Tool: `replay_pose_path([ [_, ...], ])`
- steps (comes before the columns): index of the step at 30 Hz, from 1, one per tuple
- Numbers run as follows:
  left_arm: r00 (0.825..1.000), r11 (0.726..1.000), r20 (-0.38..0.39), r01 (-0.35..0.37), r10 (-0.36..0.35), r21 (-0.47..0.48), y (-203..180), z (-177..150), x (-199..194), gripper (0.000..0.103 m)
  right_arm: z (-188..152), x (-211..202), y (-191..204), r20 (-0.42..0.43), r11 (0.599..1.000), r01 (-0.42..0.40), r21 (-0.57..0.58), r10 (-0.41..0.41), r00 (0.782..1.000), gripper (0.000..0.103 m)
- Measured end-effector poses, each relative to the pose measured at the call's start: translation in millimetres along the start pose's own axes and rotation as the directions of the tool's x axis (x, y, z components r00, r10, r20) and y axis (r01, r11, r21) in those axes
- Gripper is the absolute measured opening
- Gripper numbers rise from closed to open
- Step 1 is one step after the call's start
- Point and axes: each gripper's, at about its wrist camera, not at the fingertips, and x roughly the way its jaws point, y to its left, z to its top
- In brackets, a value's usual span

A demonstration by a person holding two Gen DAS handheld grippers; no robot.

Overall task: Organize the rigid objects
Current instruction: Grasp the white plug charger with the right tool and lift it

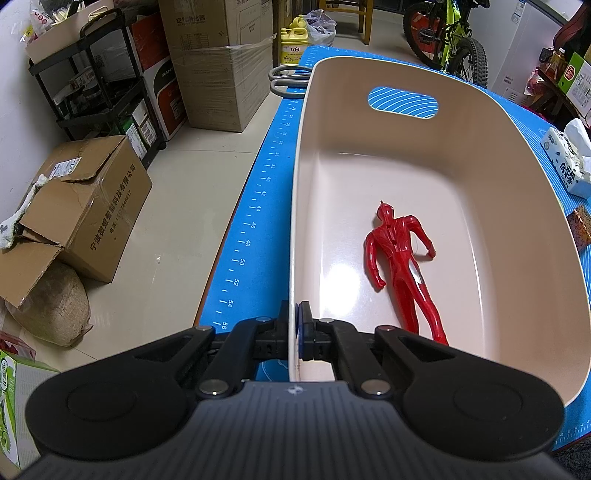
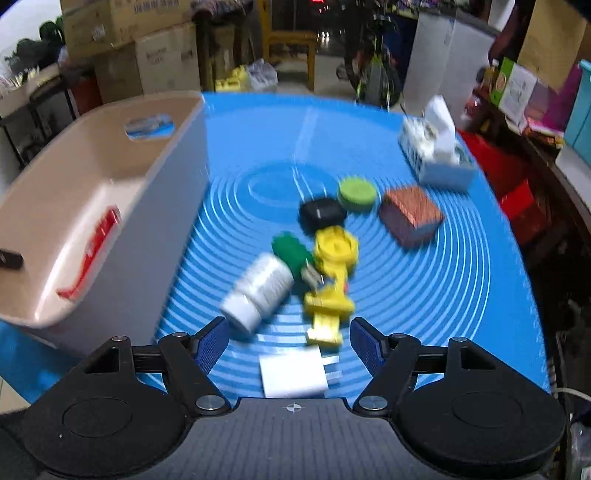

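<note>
My left gripper [image 1: 295,328] is shut on the near left rim of a beige plastic bin [image 1: 480,155]. A red toy figure [image 1: 402,266] lies face down inside the bin. In the right wrist view the bin [image 2: 155,229] stands at the left on a blue mat [image 2: 461,295], with the figure [image 2: 92,254] showing over its rim. My right gripper [image 2: 290,341] is open and empty, just above a white plug adapter [image 2: 291,373]. Beyond it lie a white bottle [image 2: 258,291], a green plug [image 2: 293,254], a yellow toy [image 2: 332,280], a black case [image 2: 321,214], a green disc [image 2: 356,194] and a brown box [image 2: 412,214].
A tissue pack [image 2: 436,147] sits at the mat's far right, also in the left wrist view [image 1: 567,162]. Grey scissors [image 1: 288,79] lie behind the bin. Cardboard boxes [image 1: 85,206] and a shelf rack [image 1: 99,81] stand on the floor to the left. A bicycle [image 1: 450,33] is beyond the table.
</note>
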Motion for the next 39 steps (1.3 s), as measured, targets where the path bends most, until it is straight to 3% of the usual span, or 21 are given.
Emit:
replay_pose_path([
  [5, 1.0, 1.0, 0.0, 0.0, 0.0, 0.0, 0.2, -0.1, 0.0, 0.005, -15.6, 20.3, -5.9, -0.057, 0.999, -0.015, 0.04, 0.017, 0.998, 0.077],
  [15, 1.0, 1.0, 0.0, 0.0, 0.0, 0.0, 0.2, -0.1, 0.0, 0.005, -29.0, 43.3, -7.4, -0.079, 0.999, -0.009, 0.035, 0.012, 0.997, 0.073],
  [20, 1.0, 1.0, 0.0, 0.0, 0.0, 0.0, 0.3, 0.0, 0.1, 0.005, -31.9, 42.5, -8.7, -0.065, 1.0, -0.014, 0.025, 0.015, 0.998, 0.065],
  [29, 1.0, 1.0, -0.001, 0.01, -0.01, -0.008, 2.2, -1.2, 0.8, 0.005, -34.3, 38.4, -5.7, -0.037, 1.0, 0.002, 0.022, -0.001, 0.999, 0.065],
  [39, 1.0, 1.0, -0.002, 0.012, -0.012, -0.014, 1.8, -1.3, 0.8, 0.005, -17.4, 4.7, -3.2, 0.072, 1.0, -0.004, 0.016, 0.003, 0.997, 0.064],
])
